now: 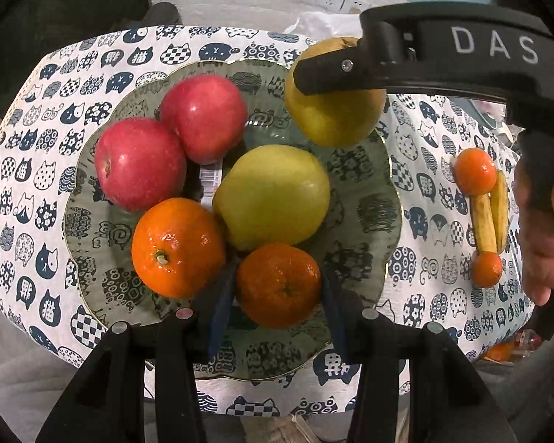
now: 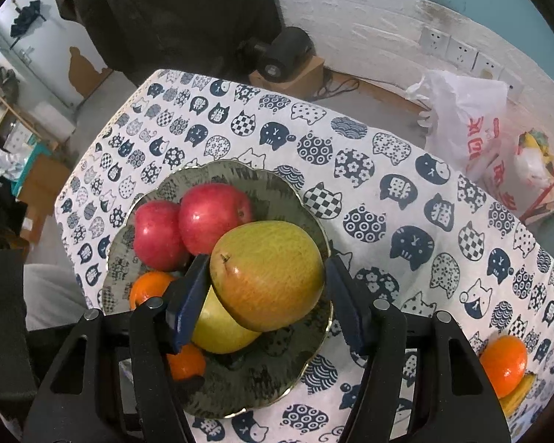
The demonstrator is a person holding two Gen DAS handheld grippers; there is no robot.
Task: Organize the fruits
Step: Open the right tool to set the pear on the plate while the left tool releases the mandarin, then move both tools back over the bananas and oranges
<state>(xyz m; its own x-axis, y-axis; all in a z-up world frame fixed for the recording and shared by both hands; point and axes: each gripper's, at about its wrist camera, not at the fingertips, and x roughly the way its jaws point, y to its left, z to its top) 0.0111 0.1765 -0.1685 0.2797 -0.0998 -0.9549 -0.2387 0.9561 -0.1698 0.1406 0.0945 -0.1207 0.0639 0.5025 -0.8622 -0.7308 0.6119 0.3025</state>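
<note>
Risk, pear: the blushed pear (image 2: pixel 267 275) is carried over a plate (image 2: pixel 277 387) already crowded; if released from above, it may roll onto the green pear (image 2: pixel 218 326) and off the scalloped rim.
Risk, tangerine: the held tangerine (image 1: pixel 279 284) sits just beside the larger tangerine (image 1: pixel 177 247); a nudge could be passed on to the two red apples (image 1: pixel 166 140).
Right gripper (image 2: pixel 267 295): clamped on the blushed pear, both blue pads seen against its sides.
Left gripper (image 1: pixel 277 306): closed on the small tangerine, low over the plate's near side.
Pear position: held between the right fingers, above the plate's right half, apart from the glass.
Left on cloth: two tangerines (image 1: pixel 474 171) and bananas (image 1: pixel 491 217), well apart from the plate.
</note>
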